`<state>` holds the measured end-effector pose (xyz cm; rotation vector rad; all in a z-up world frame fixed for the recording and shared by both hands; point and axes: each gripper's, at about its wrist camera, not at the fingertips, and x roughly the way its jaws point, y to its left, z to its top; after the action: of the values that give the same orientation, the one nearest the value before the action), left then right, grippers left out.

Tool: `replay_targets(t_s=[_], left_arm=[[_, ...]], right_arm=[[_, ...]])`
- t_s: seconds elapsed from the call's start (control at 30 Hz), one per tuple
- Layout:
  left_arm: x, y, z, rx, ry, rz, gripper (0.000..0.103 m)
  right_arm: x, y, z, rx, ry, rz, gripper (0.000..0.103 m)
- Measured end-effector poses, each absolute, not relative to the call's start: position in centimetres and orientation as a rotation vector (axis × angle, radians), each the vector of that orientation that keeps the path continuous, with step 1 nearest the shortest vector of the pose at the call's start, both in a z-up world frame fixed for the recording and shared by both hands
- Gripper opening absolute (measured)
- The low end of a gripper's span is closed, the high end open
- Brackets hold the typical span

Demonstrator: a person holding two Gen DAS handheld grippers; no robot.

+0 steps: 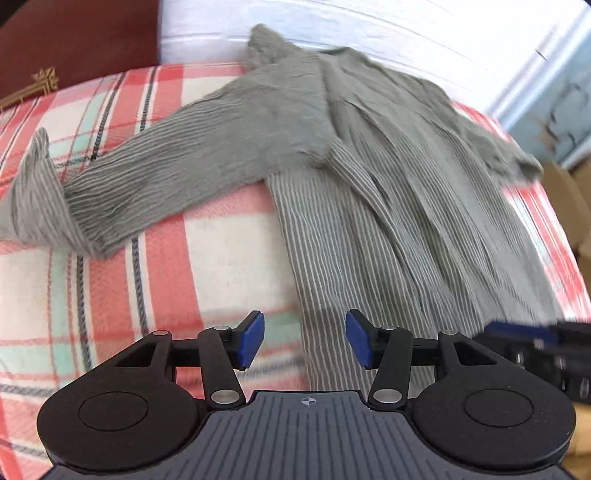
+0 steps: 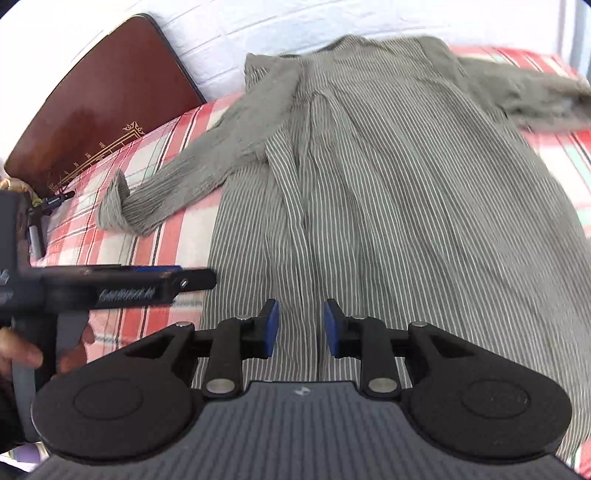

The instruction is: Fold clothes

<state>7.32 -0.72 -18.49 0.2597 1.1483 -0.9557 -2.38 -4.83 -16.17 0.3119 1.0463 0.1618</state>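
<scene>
Grey-green striped shirt (image 2: 369,177), one only, lies spread on the bed with its collar toward the white wall (image 2: 258,22) and its hem toward the cameras. Two sleeves counted: the left sleeve (image 1: 155,184) stretches out across the bedding with its cuff turned up, the right sleeve (image 2: 535,96) lies out to the other side, blurred. One plaid blanket (image 1: 110,295) in red, cream and mint covers the bed under the shirt. One dark red headboard (image 2: 96,110) with gold trim stands at the left. Two grippers. Left gripper (image 1: 304,341) has its blue pads well apart, nothing between them, hovering over the shirt's left hem edge and not touching cloth. Right gripper (image 2: 300,328) shows a narrower gap, pads parted, nothing pinched, over the shirt's lower middle fold. A hand (image 2: 18,354) holds the left gripper's handle at the edge of the right view.
</scene>
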Motion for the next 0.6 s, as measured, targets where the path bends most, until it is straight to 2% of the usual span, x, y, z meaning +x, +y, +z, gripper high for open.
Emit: replay_targets(t_s=[0.17, 0.27, 0.3, 0.33, 0.37, 0.4, 0.43, 0.6], left_arm=[[8.4, -2.2, -19.5, 0.227, 1.211, -0.961, 0.064], [9.0, -2.7, -20.2, 0.18, 1.257, -0.958, 0.059], [9.1, -2.8, -20.4, 0.163, 1.271, -0.955, 0.055], [9.3, -3.0, -20.5, 0.155, 1.279, -0.945, 0.044], [9.4, -3.1, -20.6, 0.148, 1.285, -0.935, 0.038], [9.5, -3.1, -20.6, 0.148, 1.286, -0.929, 0.014], [9.5, -3.1, -20.6, 0.148, 1.287, -0.923, 0.004], [9.0, -3.2, -20.6, 0.171, 1.269, -0.905, 0.0]], right_arm=[[-0.9, -4.8, -16.1, 0.302, 1.033, 0.163, 0.031], [0.3, -5.0, -16.5, 0.302, 1.036, 0.171, 0.031], [0.9, -5.1, -16.7, 0.302, 1.038, 0.176, 0.031], [1.4, -5.2, -17.0, 0.306, 1.041, 0.185, 0.031], [2.0, -5.3, -17.2, 0.31, 1.044, 0.194, 0.031], [2.6, -5.4, -17.5, 0.315, 1.049, 0.203, 0.031], [3.2, -5.5, -17.7, 0.321, 1.055, 0.218, 0.032], [5.9, -5.0, -19.3, 0.299, 1.084, 0.273, 0.032]])
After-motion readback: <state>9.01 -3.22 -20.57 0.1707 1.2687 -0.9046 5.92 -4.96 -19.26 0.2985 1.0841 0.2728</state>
